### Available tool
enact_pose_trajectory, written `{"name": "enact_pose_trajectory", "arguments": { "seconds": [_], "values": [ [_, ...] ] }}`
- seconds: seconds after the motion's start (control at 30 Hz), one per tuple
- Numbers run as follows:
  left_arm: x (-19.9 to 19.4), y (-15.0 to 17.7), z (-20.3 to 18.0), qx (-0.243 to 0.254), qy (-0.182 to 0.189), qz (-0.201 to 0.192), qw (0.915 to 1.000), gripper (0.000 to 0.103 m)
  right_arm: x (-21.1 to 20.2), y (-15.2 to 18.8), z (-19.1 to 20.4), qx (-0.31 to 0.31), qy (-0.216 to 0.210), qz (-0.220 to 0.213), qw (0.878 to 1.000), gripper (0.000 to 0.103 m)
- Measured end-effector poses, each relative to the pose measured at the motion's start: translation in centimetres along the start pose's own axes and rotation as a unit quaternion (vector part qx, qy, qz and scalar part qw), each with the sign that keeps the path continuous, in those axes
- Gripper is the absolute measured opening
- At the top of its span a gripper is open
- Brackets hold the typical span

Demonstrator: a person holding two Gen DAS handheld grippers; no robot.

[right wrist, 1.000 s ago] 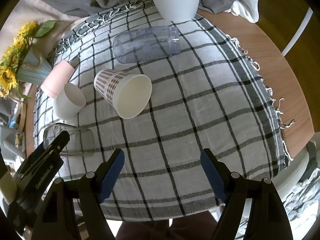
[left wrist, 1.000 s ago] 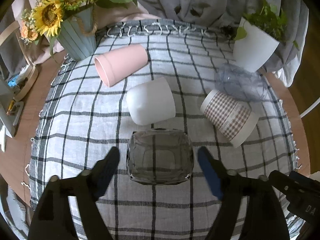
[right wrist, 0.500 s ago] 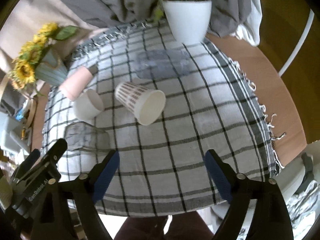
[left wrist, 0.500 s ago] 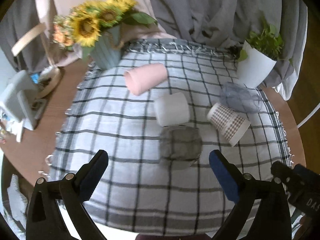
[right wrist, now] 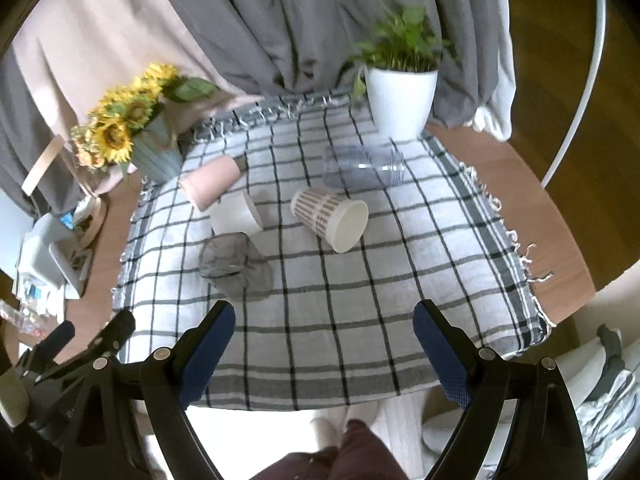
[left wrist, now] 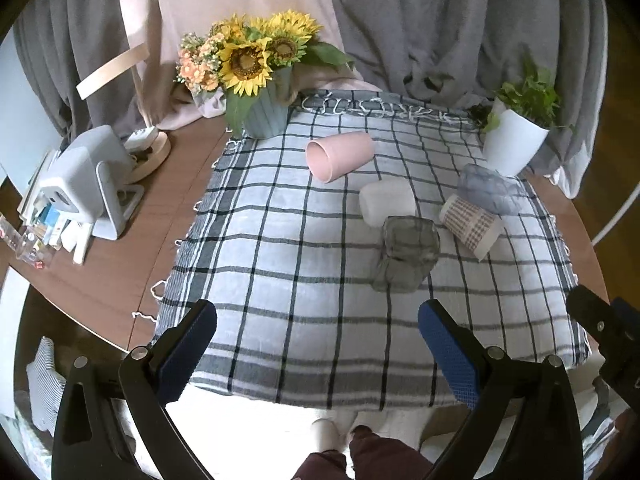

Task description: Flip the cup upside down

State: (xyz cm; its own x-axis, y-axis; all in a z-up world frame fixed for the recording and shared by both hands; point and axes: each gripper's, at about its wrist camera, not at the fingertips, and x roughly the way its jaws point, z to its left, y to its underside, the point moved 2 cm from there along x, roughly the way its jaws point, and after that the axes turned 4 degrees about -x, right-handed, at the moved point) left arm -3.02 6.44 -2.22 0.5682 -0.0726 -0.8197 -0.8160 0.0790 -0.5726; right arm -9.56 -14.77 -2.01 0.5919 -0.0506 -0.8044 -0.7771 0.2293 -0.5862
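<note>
Several cups lie on their sides on the checked cloth: a pink cup, a white cup, a checked paper cup, a clear plastic cup and a clear glass. The right wrist view shows the same pink cup, white cup, paper cup, plastic cup and glass. My left gripper is open and empty, held back above the table's near edge. My right gripper is open and empty, likewise back from the cups.
A sunflower vase stands at the back left and a white plant pot at the back right. A white device and clutter sit on the wooden table at the left. Grey curtains hang behind. The person's leg shows below.
Both grippers have pulled back and up from the cups. The left gripper, which stood around the glass a second ago, is now well clear of it. The cups have not moved.
</note>
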Motion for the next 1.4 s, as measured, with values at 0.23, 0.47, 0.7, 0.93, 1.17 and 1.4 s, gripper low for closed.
{"name": "enact_pose_trajectory", "arguments": {
  "seconds": [0.23, 0.47, 0.7, 0.93, 1.17, 1.4],
  "values": [
    [-2.1, 0.9, 0.5, 0.015, 0.013, -0.014, 0.9997, 0.103, -3.1, 1.3, 1.5, -0.012, 0.024, -0.038, 0.999, 0.092],
    [-3.6, 1.4, 0.9, 0.029, 0.012, -0.031, 0.999, 0.103, -5.4, 2.2, 2.2, -0.012, 0.035, -0.068, 0.997, 0.097],
    [-4.1, 1.0, 1.3, 0.021, 0.015, -0.045, 0.9987, 0.103, -5.9, 2.7, 2.0, 0.002, 0.029, -0.069, 0.997, 0.098],
    [-3.8, 0.8, 1.1, 0.021, 0.019, -0.043, 0.9987, 0.103, -5.9, 2.6, 2.3, -0.004, 0.03, -0.071, 0.997, 0.098],
    [-3.7, 0.7, 0.9, 0.023, 0.022, -0.042, 0.9986, 0.103, -5.8, 2.5, 2.2, -0.006, 0.029, -0.07, 0.997, 0.098],
    [-3.6, 0.6, 0.9, 0.022, 0.022, -0.042, 0.9986, 0.103, -5.8, 2.5, 2.3, -0.005, 0.03, -0.069, 0.997, 0.098]
  ]
}}
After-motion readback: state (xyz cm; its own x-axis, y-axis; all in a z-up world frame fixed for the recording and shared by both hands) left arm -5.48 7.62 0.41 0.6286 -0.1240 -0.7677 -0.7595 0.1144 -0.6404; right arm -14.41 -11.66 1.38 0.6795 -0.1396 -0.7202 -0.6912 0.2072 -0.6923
